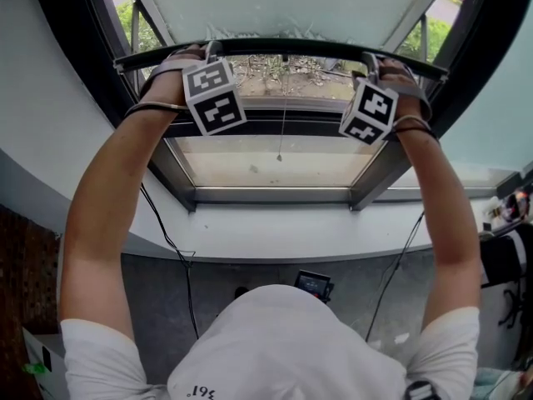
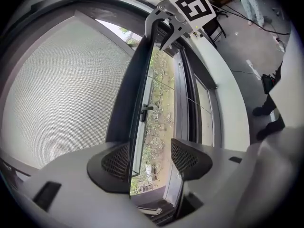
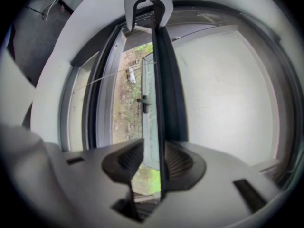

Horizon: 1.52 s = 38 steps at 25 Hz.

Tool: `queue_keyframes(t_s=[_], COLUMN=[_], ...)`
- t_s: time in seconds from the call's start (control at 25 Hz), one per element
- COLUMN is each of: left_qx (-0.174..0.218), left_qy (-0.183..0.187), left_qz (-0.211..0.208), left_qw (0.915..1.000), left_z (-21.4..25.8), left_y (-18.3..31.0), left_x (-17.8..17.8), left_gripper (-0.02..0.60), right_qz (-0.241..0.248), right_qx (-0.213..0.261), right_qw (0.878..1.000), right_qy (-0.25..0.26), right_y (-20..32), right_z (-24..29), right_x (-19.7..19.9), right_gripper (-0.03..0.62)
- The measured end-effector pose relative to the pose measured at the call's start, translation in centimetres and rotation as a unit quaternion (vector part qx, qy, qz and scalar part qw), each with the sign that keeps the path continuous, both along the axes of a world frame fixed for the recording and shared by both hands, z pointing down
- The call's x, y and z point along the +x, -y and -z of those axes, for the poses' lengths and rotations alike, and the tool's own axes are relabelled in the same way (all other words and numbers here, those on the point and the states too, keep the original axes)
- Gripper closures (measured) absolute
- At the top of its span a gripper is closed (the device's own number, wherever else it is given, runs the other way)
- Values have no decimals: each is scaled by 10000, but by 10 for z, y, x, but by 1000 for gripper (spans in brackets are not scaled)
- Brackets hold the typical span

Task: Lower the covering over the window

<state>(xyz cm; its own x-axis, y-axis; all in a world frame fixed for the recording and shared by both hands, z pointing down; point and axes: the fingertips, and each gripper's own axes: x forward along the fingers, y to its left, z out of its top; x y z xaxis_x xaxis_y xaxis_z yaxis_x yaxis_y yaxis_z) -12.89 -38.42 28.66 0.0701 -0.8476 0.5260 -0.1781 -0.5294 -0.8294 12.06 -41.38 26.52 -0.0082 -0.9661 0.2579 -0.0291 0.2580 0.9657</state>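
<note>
Both arms are stretched up at the window (image 1: 273, 195), one tool at each end of the shade's dark bottom bar (image 1: 283, 47). The shade (image 1: 275, 2) itself is a pale mesh sheet, and it covers only the part of the window above that bar. Under the bar there's bare glass (image 1: 266, 158) all the way to the white sill (image 1: 275, 233), with dirt and green stuff visible outside. A thin cord (image 1: 282, 123) hangs from the middle of the bar, and its little end piece is partway down the glass. The left tool (image 2: 151, 158) is open fairly wide with the bar running between its jaws. The bar lies right along the pad (image 2: 116, 163) on the shade side, and the other pad is clearly off it with a good gap, so the tool is around the bar rather than clamped on it. The right tool (image 3: 154, 161) is set a lot narrower around the same bar. Its shade-side pad sits right against the bar edge, but a thin strip of daylight shows between the bar and the other pad, so I wouldn't call it fully pinched either. From the head view both marker cubes (image 1: 214, 97) hang just below the bar, tilted toward each other, and the tool tips reach up over it. Each tool's view looks along the bar and shows the other tool at the far end.
</note>
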Motion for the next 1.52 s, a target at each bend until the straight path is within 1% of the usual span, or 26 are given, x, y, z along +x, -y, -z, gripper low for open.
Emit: queue_keyframes(t_s=[0.48, 0.8, 1.24, 1.52], left_qx=[-168, -480, -612, -795], left_qy=[-57, -57, -118, -121], left_qz=[27, 64, 57, 84], left_qw=[9998, 9988, 9980, 9967], left_z=[-25, -67, -90, -114], left_y=[-5, -11, -14, -13], left_x=[-1, 0, 1, 0], left_gripper=[314, 314, 314, 314], right_qz=[-17, -16, -87, -140], right_qx=[-190, -584, -783, -1015], right_qw=[9998, 9983, 9969, 9947], right_qy=[11, -75, -63, -72], right_y=[-5, -10, -14, -13], right_z=[-27, -70, -95, -119], right_x=[-1, -2, 0, -1], right_gripper=[450, 450, 450, 450])
